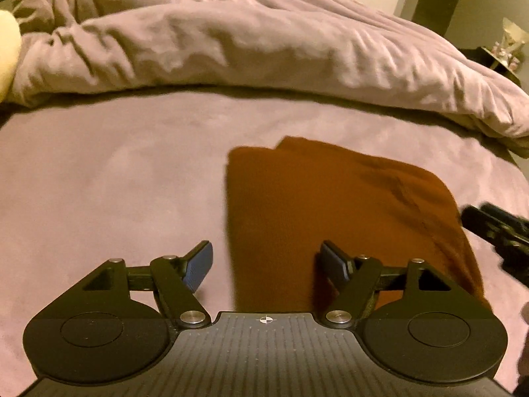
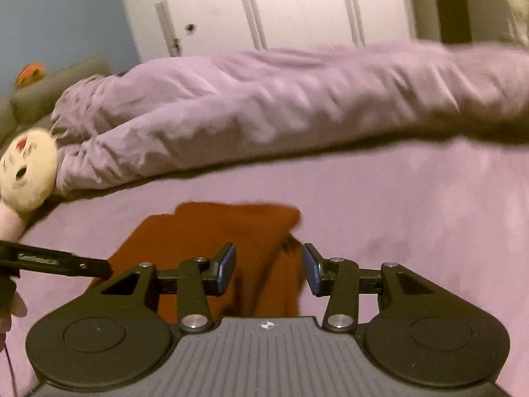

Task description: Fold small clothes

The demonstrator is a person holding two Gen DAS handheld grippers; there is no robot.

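Observation:
A rust-brown small garment (image 1: 337, 211) lies folded flat on the pink bed sheet (image 1: 115, 192). My left gripper (image 1: 266, 264) is open and empty, over the garment's near left edge. The right gripper shows at the right edge of the left wrist view (image 1: 496, 231), beside the garment. In the right wrist view the garment (image 2: 228, 235) lies just ahead, and my right gripper (image 2: 269, 271) is open and empty over its near right edge. The left gripper (image 2: 56, 261) reaches in from the left, next to the garment.
A bunched pink duvet (image 1: 264, 43) lies across the bed behind the garment. A cream plush toy (image 2: 28, 172) rests at the left by grey pillows (image 2: 59, 82). White wardrobe doors (image 2: 281, 6) stand behind the bed. A small side table (image 1: 502, 56) is at the far right.

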